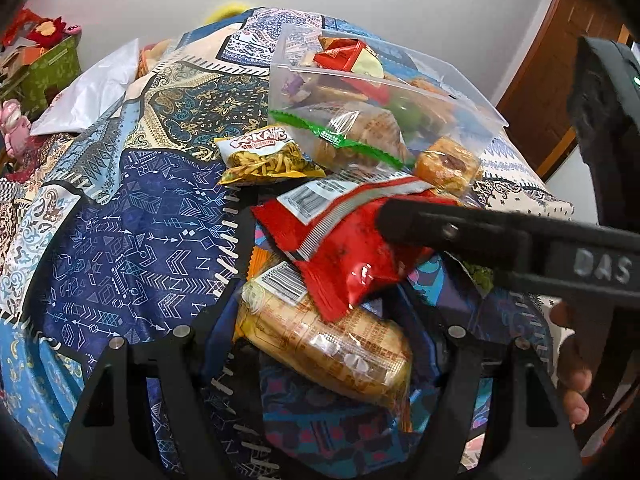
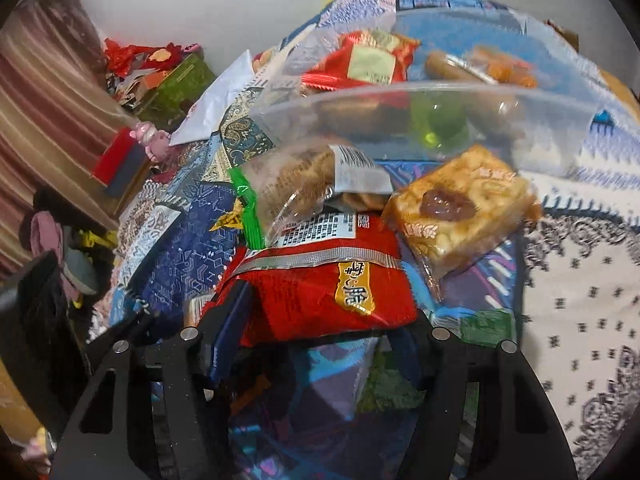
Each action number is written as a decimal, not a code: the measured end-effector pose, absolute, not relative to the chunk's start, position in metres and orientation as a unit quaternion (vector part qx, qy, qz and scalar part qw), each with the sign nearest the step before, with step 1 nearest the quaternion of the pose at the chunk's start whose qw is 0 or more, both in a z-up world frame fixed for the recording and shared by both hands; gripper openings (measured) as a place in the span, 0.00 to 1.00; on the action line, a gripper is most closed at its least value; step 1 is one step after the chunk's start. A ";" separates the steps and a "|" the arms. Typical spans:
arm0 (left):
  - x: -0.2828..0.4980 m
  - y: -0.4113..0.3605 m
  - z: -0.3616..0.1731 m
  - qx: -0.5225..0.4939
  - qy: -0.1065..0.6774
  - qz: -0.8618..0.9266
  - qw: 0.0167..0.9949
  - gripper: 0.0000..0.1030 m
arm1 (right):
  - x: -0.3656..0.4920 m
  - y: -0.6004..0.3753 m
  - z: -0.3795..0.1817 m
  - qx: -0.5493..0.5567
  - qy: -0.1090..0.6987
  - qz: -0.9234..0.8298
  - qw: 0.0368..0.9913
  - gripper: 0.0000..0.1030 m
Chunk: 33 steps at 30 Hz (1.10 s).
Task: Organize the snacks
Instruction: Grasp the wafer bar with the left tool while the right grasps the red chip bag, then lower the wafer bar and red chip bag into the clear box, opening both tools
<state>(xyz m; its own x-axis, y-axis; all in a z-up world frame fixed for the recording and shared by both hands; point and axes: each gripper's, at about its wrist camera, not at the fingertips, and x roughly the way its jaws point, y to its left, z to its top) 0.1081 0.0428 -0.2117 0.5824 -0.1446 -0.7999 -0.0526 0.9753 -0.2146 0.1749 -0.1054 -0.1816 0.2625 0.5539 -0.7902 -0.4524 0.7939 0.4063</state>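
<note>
On the patterned cloth of the tabletop [image 1: 132, 208], the yellow noodle-snack packet [image 1: 269, 158] lies at about ten o'clock from the red snack bag [image 1: 344, 240]. The left tool [image 1: 320, 344] stands wide open around a clear-wrapped biscuit pack [image 1: 332, 344], its fingers not touching it. The red bag overlaps that pack's far end. At twelve o'clock sits the clear plastic box [image 1: 280, 80] holding snacks, a green-sealed cracker bag [image 1: 360, 136] leaning at its front. The right tool [image 2: 316, 332] has closed on the red bag's near edge; an orange pastry packet [image 2: 460, 204] lies at two o'clock.
</note>
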 end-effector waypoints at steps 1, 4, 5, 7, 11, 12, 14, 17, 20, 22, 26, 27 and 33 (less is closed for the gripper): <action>0.108 0.043 -0.212 -0.109 0.456 -0.026 0.883 0.71 | 0.175 -0.104 -0.181 0.047 0.517 0.316 0.794 0.60; 0.107 0.044 -0.211 -0.109 0.455 -0.024 0.883 0.71 | 0.178 -0.102 -0.182 0.045 0.517 0.314 0.795 0.55; 0.107 0.044 -0.210 -0.109 0.455 -0.023 0.884 0.71 | 0.177 -0.101 -0.182 0.046 0.514 0.316 0.796 0.51; 0.105 0.046 -0.207 -0.108 0.452 -0.020 0.885 0.71 | 0.175 -0.103 -0.181 0.042 0.509 0.315 0.800 0.43; 0.100 0.048 -0.199 -0.102 0.442 -0.013 0.891 0.71 | 0.170 -0.109 -0.174 0.031 0.491 0.309 0.814 0.36; 0.099 0.049 -0.197 -0.101 0.440 -0.012 0.892 0.71 | 0.168 -0.112 -0.171 0.028 0.485 0.307 0.818 0.30; 0.096 0.049 -0.192 -0.099 0.433 -0.010 0.896 0.71 | 0.166 -0.118 -0.165 0.023 0.474 0.304 0.826 0.28; 0.093 0.050 -0.183 -0.097 0.424 -0.008 0.900 0.71 | 0.162 -0.126 -0.153 0.002 0.452 0.292 0.843 0.22; 0.094 0.048 -0.172 -0.094 0.414 -0.007 0.905 0.71 | 0.160 -0.136 -0.145 0.000 0.442 0.290 0.849 0.21; 0.095 0.046 -0.164 -0.090 0.406 -0.007 0.909 0.71 | 0.159 -0.144 -0.139 0.000 0.433 0.286 0.855 0.20; 0.103 0.042 -0.146 -0.085 0.387 -0.009 0.918 0.71 | 0.160 -0.154 -0.127 0.004 0.417 0.281 0.865 0.17; 0.106 0.041 -0.141 -0.085 0.382 -0.010 0.920 0.71 | 0.161 -0.155 -0.125 0.005 0.414 0.280 0.866 0.17; 0.126 0.037 -0.115 -0.081 0.352 -0.013 0.932 0.71 | 0.170 -0.160 -0.105 0.018 0.388 0.274 0.880 0.17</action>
<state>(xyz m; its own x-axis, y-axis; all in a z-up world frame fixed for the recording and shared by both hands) 0.1261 0.0373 -0.1146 0.7513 -0.0811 -0.6550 -0.0328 0.9866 -0.1597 0.1698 -0.1602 -0.1050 0.5478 0.4969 -0.6731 -0.4688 0.8486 0.2450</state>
